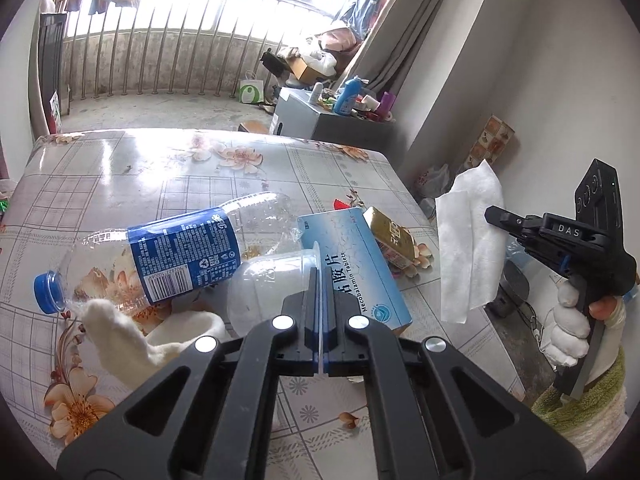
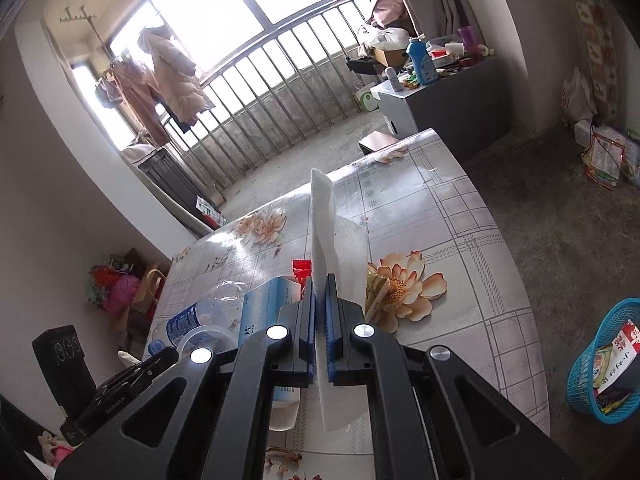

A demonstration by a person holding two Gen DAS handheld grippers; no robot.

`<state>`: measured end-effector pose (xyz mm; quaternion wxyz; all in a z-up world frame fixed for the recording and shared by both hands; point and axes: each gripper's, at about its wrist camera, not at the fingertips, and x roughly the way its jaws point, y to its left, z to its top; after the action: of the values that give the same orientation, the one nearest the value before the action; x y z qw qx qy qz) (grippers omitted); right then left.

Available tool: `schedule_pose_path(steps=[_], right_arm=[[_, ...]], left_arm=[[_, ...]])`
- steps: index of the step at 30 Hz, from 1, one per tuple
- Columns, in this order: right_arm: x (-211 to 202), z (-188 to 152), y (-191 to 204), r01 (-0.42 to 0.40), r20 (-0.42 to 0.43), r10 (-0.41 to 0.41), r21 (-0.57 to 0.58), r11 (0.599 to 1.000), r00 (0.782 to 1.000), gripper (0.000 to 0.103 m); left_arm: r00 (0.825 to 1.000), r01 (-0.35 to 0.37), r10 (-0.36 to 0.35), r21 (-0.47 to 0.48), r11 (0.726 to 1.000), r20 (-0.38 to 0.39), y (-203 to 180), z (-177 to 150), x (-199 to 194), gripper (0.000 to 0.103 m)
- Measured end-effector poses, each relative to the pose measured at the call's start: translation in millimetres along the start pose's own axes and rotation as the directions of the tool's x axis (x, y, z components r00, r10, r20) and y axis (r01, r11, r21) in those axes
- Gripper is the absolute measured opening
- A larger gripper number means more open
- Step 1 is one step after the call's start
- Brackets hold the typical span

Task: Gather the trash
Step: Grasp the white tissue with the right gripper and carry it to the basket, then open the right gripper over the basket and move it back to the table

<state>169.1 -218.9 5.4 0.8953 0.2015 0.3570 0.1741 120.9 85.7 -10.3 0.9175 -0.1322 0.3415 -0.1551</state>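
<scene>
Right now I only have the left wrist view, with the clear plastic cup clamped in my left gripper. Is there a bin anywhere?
Observer: Yes. A blue plastic mesh basket stands on the floor, off the side of the floral-cloth table.
Operator: Is anything in it?
Observer: A red and white carton and some wrappers lie inside.
Operator: How firm is the grip on the white tissue?
Observer: The right gripper has the white tissue pinched edge-on between its blue pads, with part of it hanging below the jaws.
</scene>
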Motion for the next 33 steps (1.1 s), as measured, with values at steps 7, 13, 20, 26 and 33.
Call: schedule_pose_path(steps=[7,13,20,26,33], right_arm=[[-49.4,-2.7,-50.3,0.108,0.084,-0.116,0.091,0.99,0.99,0.005],[-101.8,-24.7,-138.1,0.319,0.103,-0.356,0.264,0.91,0.929,0.005],[-153.0,-72.7,-270.1,0.472,0.037,-0.584,0.548,0.69,0.811,0.005],[-138.0,-105.1,-369.3,0.589,-0.095,-0.682,0.597,0.544,0.726,0.005],[-86.5,-143.0,-459.8,0.677,-0.251,-0.703,0.6,0.426,0.665,0.006]], left_arm=[[1.0,-0.021,0.021,0.041,0.999,0.021,-10.9,5.3,-7.2,0.0],[1.0,-0.027,0.028,0.064,0.998,-0.013,-15.5,0.8,4.8,0.0],[0.997,-0.066,0.069,0.091,0.994,-0.037,-19.5,4.1,15.8,0.0],[0.994,-0.096,0.1,0.088,0.992,-0.053,-19.4,11.2,18.7,0.0],[0.986,-0.148,0.154,0.08,0.986,-0.071,-17.0,18.3,20.8,0.0]])
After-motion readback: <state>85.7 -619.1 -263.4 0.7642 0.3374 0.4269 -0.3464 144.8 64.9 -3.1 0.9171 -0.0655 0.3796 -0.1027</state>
